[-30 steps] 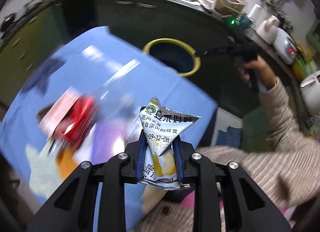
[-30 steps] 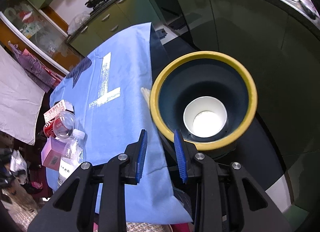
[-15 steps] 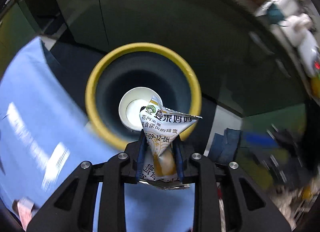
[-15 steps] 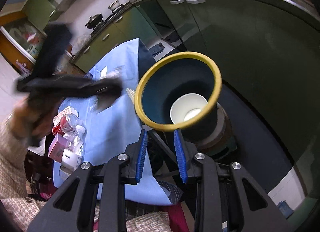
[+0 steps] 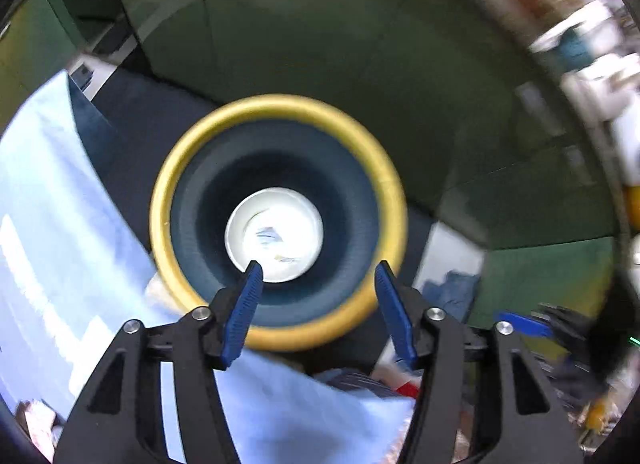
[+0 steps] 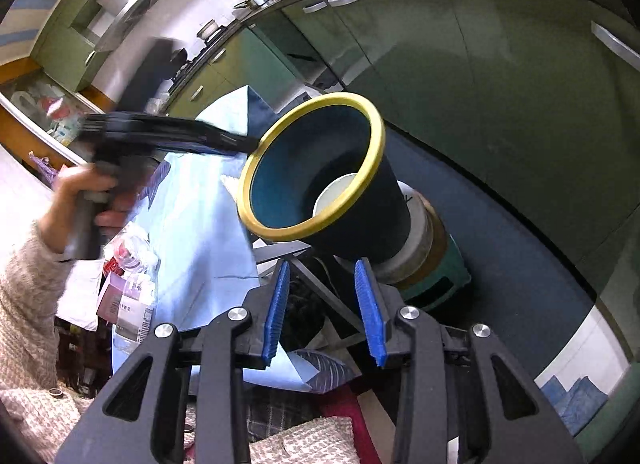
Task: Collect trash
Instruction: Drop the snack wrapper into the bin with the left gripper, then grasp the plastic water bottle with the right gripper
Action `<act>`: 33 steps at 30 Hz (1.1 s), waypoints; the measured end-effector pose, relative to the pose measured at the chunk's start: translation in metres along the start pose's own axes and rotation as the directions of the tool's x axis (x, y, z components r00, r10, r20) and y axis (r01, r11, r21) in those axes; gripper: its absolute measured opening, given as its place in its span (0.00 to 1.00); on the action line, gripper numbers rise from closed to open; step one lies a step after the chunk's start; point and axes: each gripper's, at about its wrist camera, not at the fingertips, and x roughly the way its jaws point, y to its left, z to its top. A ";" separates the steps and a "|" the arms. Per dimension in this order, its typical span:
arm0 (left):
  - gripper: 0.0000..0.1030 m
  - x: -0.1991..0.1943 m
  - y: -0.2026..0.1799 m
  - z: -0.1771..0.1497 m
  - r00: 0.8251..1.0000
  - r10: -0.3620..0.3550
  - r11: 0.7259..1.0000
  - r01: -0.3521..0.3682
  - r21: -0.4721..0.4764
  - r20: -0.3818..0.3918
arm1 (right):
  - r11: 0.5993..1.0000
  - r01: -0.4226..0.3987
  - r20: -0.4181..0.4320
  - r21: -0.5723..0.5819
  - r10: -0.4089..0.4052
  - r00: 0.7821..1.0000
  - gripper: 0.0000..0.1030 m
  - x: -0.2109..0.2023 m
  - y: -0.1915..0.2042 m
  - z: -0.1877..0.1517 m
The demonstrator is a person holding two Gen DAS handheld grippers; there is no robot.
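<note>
Left gripper [image 5: 316, 276]: nearest the left wrist lens, blue pads spread wide with nothing between them; released, poised directly over the bin mouth.
Right gripper [image 6: 322, 296]: nearest the right wrist lens, pads parted and empty; it hangs low beside the bin's base, at about 6 o'clock of the bin in that view.
Trash bin [image 5: 192, 192]: dark tub with a yellow rim, just beyond the left pads, filling the centre of the left view; in the right view it [image 6: 372, 136] leans toward 10 o'clock and stands on a round base.
Paper cup [image 5: 276, 224]: white, lying at the bottom of the bin, dead centre of the opening; faint scraps show inside it, too blurred to name.
Blue cloth [image 5: 52, 192]: covers the table at 9 o'clock of the bin, its edge touching or just beside the rim.
Remaining trash [image 6: 132, 292]: a clear bottle, a pale purple box and something red sit clustered on the cloth's near edge, at 8 o'clock of the bin, well apart from it.
Left hand [image 6: 80, 192]: grips the tool's handle above that cluster; its tips reach the bin rim at 10 o'clock.
Step in hand: the drop into the bin looks complete, since the left pads are empty above it.
Next move: probably swing one tool back toward 8 o'clock, over the cluster, and line the spread pads around a single item; the bottle's round body would want a square, centred pinch.
</note>
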 end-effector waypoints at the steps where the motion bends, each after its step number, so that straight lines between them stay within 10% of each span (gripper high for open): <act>1: 0.57 -0.020 -0.003 -0.008 0.999 -0.023 1.000 0.023 0.007 0.038 | 1.000 -0.007 -0.005 -0.009 0.007 1.000 0.37 0.003 0.005 -0.001; 8: 0.66 -0.159 0.014 -0.104 0.934 -0.060 0.998 0.045 0.051 0.352 | 0.986 -0.094 -0.119 -0.137 0.078 0.990 0.39 0.044 0.079 -0.002; 16: 0.69 -0.228 0.099 -0.263 0.839 0.107 0.990 -0.038 -0.138 0.534 | 0.951 -0.204 -0.409 -0.232 0.095 0.908 0.43 0.107 0.210 -0.015; 25: 0.72 -0.235 0.185 -0.418 0.772 0.276 0.920 -0.038 -0.391 0.573 | 0.961 -0.109 -0.599 -0.254 -0.068 0.798 0.61 0.178 0.316 -0.035; 33: 0.73 -0.228 0.217 -0.476 0.748 0.313 0.896 -0.029 -0.443 0.585 | 0.967 0.062 -0.658 -0.249 -0.216 0.721 0.61 0.215 0.338 -0.048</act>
